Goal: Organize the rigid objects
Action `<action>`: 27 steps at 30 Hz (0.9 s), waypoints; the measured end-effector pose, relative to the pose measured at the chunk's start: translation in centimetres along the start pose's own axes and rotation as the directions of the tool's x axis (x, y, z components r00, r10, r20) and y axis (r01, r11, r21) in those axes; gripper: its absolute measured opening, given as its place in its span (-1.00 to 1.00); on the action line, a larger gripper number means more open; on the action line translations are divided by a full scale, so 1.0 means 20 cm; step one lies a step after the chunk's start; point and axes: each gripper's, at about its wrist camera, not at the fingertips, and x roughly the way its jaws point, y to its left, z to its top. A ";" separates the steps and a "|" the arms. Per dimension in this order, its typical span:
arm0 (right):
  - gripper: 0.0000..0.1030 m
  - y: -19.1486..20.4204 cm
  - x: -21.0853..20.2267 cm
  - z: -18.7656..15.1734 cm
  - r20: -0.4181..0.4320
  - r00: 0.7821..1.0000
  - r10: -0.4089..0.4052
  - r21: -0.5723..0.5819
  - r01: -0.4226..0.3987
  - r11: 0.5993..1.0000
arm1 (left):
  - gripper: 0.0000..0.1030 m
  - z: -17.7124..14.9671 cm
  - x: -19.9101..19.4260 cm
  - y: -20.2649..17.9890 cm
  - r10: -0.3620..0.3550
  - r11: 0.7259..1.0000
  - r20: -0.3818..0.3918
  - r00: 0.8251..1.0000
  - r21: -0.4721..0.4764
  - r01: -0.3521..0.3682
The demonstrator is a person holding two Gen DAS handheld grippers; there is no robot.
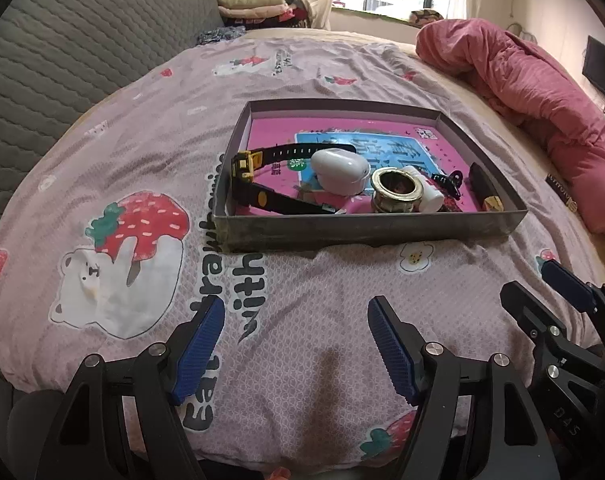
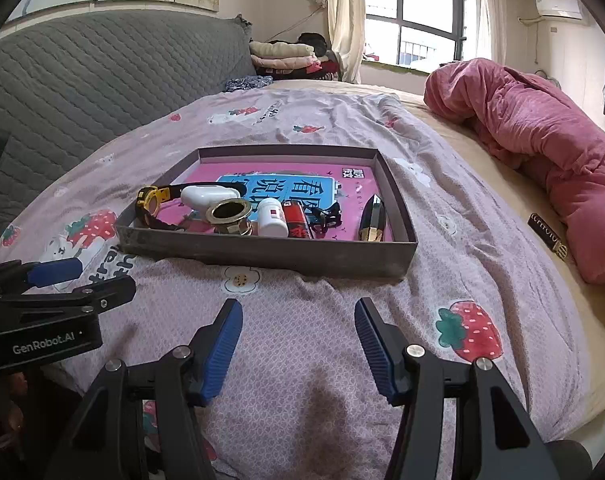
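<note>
Shallow cardboard tray (image 2: 262,254) holds possibly brass ring (image 2: 228,212).

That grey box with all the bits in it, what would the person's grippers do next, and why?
Probably the right gripper eases forward toward the grey box. Both it and the left gripper hang open and empty over the bedsheet, short of the box. The brass ring and white bottle sit crowded together near the front wall, the closest things to pick from.

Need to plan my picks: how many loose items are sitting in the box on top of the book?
7: watch far left, white case, brass ring, white bottle, red lighter, black clip, black-gold piece right. Smaller items may be hidden.
</note>
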 end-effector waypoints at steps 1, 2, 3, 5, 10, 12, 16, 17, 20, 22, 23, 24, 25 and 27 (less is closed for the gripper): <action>0.12 0.00 0.00 0.00 -0.002 1.000 0.002 0.001 -0.002 1.000 | 0.46 0.00 0.00 0.00 0.000 1.000 -0.002 1.000 0.001 0.000; 0.12 0.00 0.01 0.00 -0.004 1.000 0.002 0.002 -0.002 1.000 | 0.46 0.00 0.01 0.00 -0.001 1.000 -0.004 1.000 0.001 0.001; 0.12 0.00 0.01 0.00 -0.005 1.000 0.001 0.003 -0.001 1.000 | 0.46 -0.01 0.01 -0.01 -0.005 1.000 -0.006 1.000 0.002 0.005; 0.12 -0.01 0.02 0.00 -0.007 1.000 0.003 0.010 -0.003 1.000 | 0.46 -0.01 0.02 -0.01 -0.004 1.000 -0.009 1.000 0.003 0.004; 0.12 -0.03 0.02 0.00 -0.007 1.000 0.000 0.025 0.000 1.000 | 0.46 -0.01 0.03 -0.01 -0.006 1.000 -0.011 1.000 -0.004 0.006; 0.12 -0.04 0.02 0.00 -0.009 1.000 -0.001 0.027 0.001 1.000 | 0.46 -0.01 0.03 -0.01 -0.007 1.000 -0.015 1.000 -0.006 0.007; 0.12 -0.04 0.03 0.00 -0.010 1.000 -0.002 0.030 0.003 1.000 | 0.46 -0.01 0.04 -0.01 -0.007 1.000 -0.019 1.000 -0.004 0.007; 0.12 -0.04 0.03 0.00 -0.010 1.000 0.000 0.031 0.000 1.000 | 0.46 -0.01 0.04 -0.01 -0.007 1.000 -0.020 1.000 -0.003 0.007; 0.12 -0.04 0.02 0.00 -0.009 1.000 -0.003 0.030 0.003 1.000 | 0.46 -0.01 0.04 -0.02 -0.006 1.000 -0.021 1.000 0.000 0.006; 0.12 -0.05 0.02 0.00 -0.013 1.000 -0.002 0.034 0.002 0.999 | 0.46 -0.01 0.04 -0.01 -0.006 1.000 -0.020 1.000 0.000 0.006; 0.12 -0.05 0.02 0.00 -0.014 1.000 -0.002 0.035 0.002 0.999 | 0.46 -0.01 0.04 -0.02 -0.006 1.000 -0.020 1.000 -0.001 0.006; 0.12 -0.05 0.02 0.00 -0.014 1.000 0.000 0.037 0.000 0.999 | 0.46 -0.01 0.04 -0.01 -0.005 1.000 -0.020 1.000 -0.001 0.005; 0.12 -0.05 0.02 0.00 -0.013 1.000 0.002 0.040 -0.001 0.999 | 0.46 -0.01 0.04 -0.01 -0.005 1.000 -0.020 1.000 -0.002 0.005; 0.12 -0.05 0.02 0.00 -0.012 1.000 0.000 0.041 0.001 0.999 | 0.46 -0.01 0.04 -0.01 -0.004 1.000 -0.022 1.000 -0.002 0.004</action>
